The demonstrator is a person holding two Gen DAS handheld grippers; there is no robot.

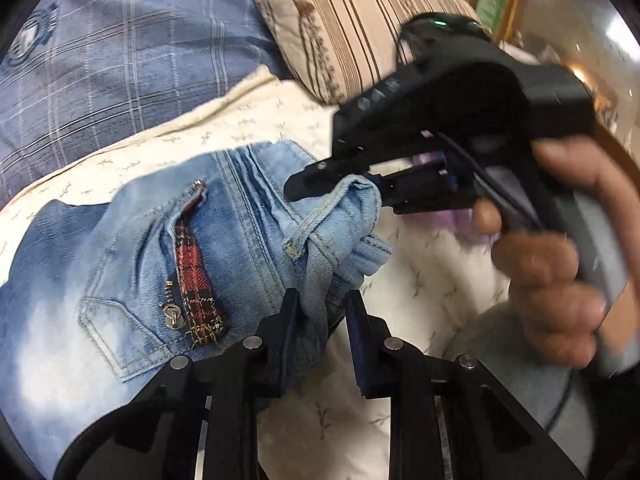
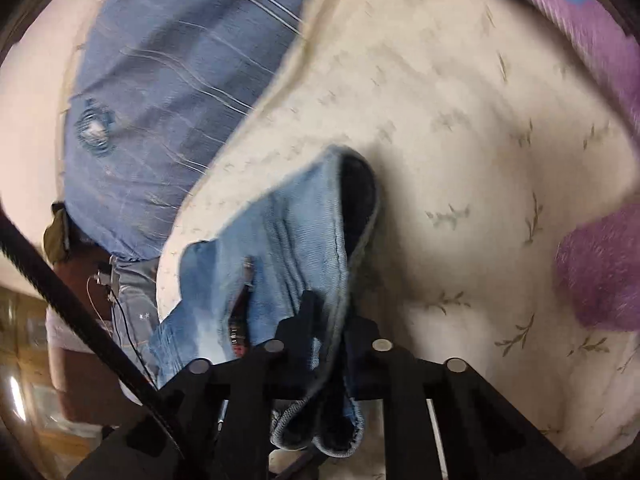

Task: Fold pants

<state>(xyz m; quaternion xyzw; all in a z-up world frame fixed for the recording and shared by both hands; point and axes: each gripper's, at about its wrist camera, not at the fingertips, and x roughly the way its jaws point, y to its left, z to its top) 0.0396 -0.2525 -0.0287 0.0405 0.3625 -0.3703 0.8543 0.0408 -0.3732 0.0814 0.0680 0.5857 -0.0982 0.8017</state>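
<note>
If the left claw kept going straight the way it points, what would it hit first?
The jeans: the left claw already pinches their bunched denim, with more directly ahead. Depth beyond is unclear.

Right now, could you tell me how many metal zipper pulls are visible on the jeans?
1: a silver zipper pull hangs at the lower end of the red plaid strip on the jeans, above the back pocket. Others may be hidden in the folds.
</note>
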